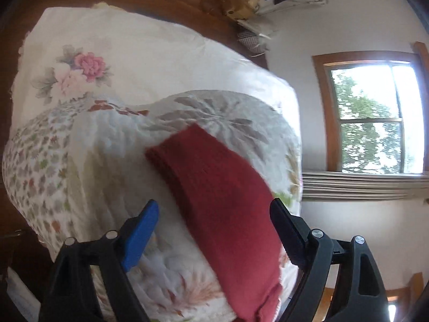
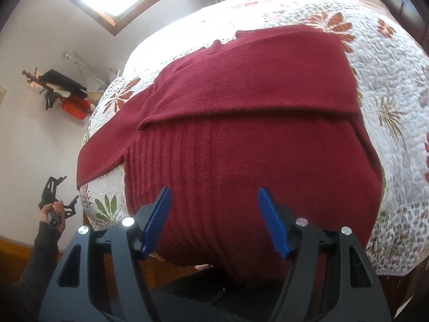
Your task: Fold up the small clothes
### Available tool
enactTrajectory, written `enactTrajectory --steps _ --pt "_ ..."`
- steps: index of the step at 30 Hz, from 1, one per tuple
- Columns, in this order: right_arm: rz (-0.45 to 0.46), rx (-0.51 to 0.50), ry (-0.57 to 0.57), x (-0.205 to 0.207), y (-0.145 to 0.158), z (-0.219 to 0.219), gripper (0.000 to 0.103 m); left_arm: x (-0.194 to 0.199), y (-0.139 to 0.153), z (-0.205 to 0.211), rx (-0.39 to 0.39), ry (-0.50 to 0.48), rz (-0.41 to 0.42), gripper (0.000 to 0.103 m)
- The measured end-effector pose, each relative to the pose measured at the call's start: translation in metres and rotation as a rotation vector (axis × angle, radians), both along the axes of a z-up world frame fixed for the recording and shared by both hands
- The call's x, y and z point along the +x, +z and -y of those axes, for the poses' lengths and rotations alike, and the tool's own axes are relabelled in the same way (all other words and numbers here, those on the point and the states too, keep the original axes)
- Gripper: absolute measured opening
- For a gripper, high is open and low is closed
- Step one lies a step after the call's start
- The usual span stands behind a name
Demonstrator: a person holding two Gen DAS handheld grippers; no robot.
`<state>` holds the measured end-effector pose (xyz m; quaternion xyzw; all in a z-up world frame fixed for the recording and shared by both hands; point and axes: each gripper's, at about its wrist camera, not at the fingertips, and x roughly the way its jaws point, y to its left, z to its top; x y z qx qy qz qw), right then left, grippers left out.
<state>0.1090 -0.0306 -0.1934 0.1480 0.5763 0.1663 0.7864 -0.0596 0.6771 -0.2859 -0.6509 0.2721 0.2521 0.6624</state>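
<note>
Two grippers, left (image 1: 214, 230) and right (image 2: 214, 220), hover with fingers spread wide, gripping nothing, over a dark red knitted sweater (image 2: 241, 123), seemingly partly folded, on the floral quilted bed (image 2: 388, 86).

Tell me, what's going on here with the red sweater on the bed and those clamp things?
A person is folding a dark red sweater laid on a flowered quilt on a bed, using a hand-held gripper in each hand. One sleeve is already folded across the body. The right gripper is open just above the sweater's lower part, gripping nothing. The left gripper is also open and empty, held off the side of the bed by the person's hand.
</note>
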Motion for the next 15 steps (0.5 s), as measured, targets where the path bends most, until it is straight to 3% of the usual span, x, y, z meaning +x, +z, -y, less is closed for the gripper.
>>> enactTrajectory --steps 4,7,11,15 --pt "-0.005 -0.019 -0.045 -0.009 0.001 0.007 0.067 0.002 -0.02 -0.01 -0.028 0.022 -0.006 0.084" --pt "-0.008 -0.033 -0.067 -0.013 0.002 0.008 0.068 0.008 -0.031 -0.018 -0.008 0.026 -0.02 0.082" --pt "-0.001 -0.042 -0.066 -0.015 0.005 0.004 0.068 0.006 -0.04 -0.026 -0.024 0.075 -0.02 0.065" --pt "0.007 -0.038 -0.074 -0.016 0.006 0.0 0.069 0.003 -0.044 -0.031 -0.028 0.095 -0.042 0.038"
